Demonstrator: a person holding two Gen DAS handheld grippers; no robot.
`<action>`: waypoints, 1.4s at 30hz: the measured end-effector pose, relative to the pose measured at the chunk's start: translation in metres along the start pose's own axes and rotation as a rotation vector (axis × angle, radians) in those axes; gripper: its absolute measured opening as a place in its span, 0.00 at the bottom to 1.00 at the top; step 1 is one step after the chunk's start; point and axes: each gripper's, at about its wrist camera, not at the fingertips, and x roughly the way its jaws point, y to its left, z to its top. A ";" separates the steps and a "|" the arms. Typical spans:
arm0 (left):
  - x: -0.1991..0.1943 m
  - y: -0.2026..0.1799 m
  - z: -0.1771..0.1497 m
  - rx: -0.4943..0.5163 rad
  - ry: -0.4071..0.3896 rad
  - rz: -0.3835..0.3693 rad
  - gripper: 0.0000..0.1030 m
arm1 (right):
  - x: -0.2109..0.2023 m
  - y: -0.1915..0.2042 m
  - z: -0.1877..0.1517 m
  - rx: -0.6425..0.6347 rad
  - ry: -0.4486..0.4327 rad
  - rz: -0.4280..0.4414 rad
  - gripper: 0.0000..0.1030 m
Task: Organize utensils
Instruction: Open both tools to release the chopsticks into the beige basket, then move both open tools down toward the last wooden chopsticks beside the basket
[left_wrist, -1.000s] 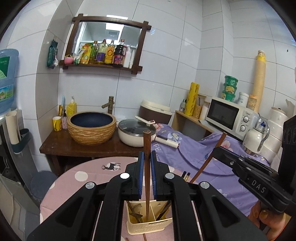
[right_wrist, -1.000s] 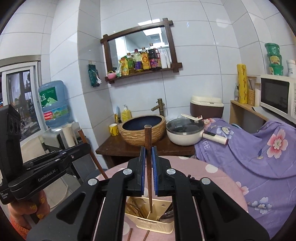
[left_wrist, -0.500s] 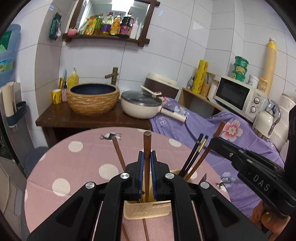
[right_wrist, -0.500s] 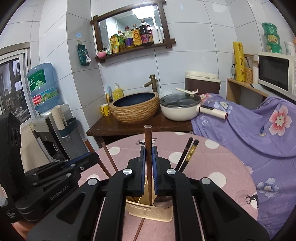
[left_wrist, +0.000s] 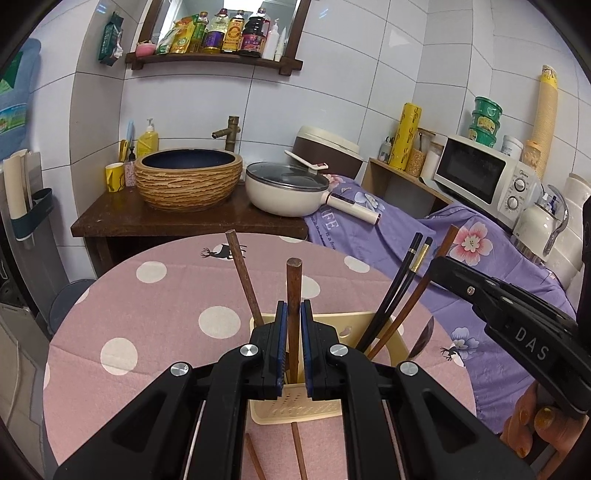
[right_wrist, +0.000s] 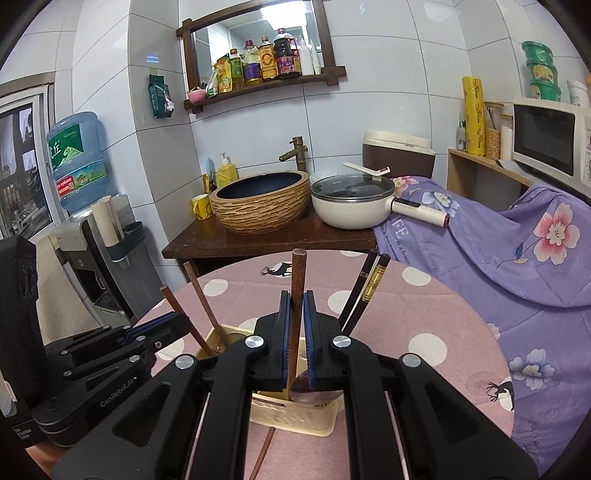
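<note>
Two wooden-handled utensils are being held upright over the cream utensil holder (left_wrist: 295, 406), which is standing on the pink dotted table (left_wrist: 166, 295). The left gripper (left_wrist: 294, 350) is being kept clamped on a brown wooden handle (left_wrist: 294, 291); the handle's long axis is running near vertical, its lower end being directed into the holder directly below the fingers. The right gripper (right_wrist: 295, 339) is likewise being kept clenched on a second wooden handle (right_wrist: 297, 280), tilted slightly; a rounded metal bowl, judged to be a spoon (right_wrist: 314, 391), is showing beneath its fingers at the holder's rim. Whether either lower end is already resting on the holder floor cannot be told.

Black chopsticks (left_wrist: 399, 288) and another wooden handle (left_wrist: 243, 277) are already leaning in the holder, to either side of the left-held handle. Two loose wooden pieces (left_wrist: 297, 454) are lying on the table at the holder's near side. Both grippers are being positioned directly above the holder; the coming release is judged to depend on each handle remaining aligned with the compartment below.
</note>
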 end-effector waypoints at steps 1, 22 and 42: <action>-0.003 0.000 0.000 0.000 -0.002 -0.001 0.09 | -0.001 0.000 0.000 -0.003 -0.003 -0.002 0.10; -0.039 0.060 -0.111 -0.071 0.143 0.232 0.86 | -0.048 0.016 -0.105 0.011 0.130 0.037 0.55; -0.036 0.087 -0.179 -0.092 0.259 0.352 0.85 | 0.086 0.053 -0.199 0.051 0.500 -0.088 0.30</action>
